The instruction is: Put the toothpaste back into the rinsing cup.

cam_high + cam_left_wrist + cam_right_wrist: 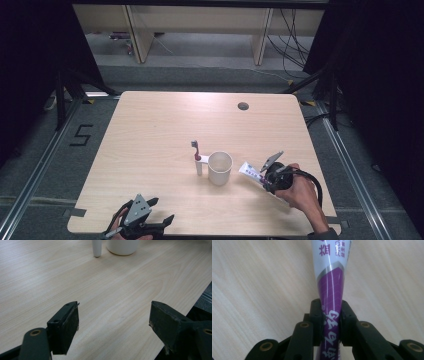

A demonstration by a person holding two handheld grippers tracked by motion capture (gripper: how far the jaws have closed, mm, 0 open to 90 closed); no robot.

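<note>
**Toothpaste tube in the clamp**

Right gripper (331, 322) is clenching the purple-and-white toothpaste tube (331, 287) just beside the white plastic cup (220, 168) on the pale wooden bench (165, 125). Left gripper (113, 325) is idling, jaws wide apart. Best approach: squeezing gently, tipping it upright over the cup.

A purple-and-white toothpaste tube (331, 290), pinched between black jaws, angles over the table right of the cup.

The cup (122, 247) and toothbrush (97, 248) are cut off by the left gripper view's top edge.
</note>
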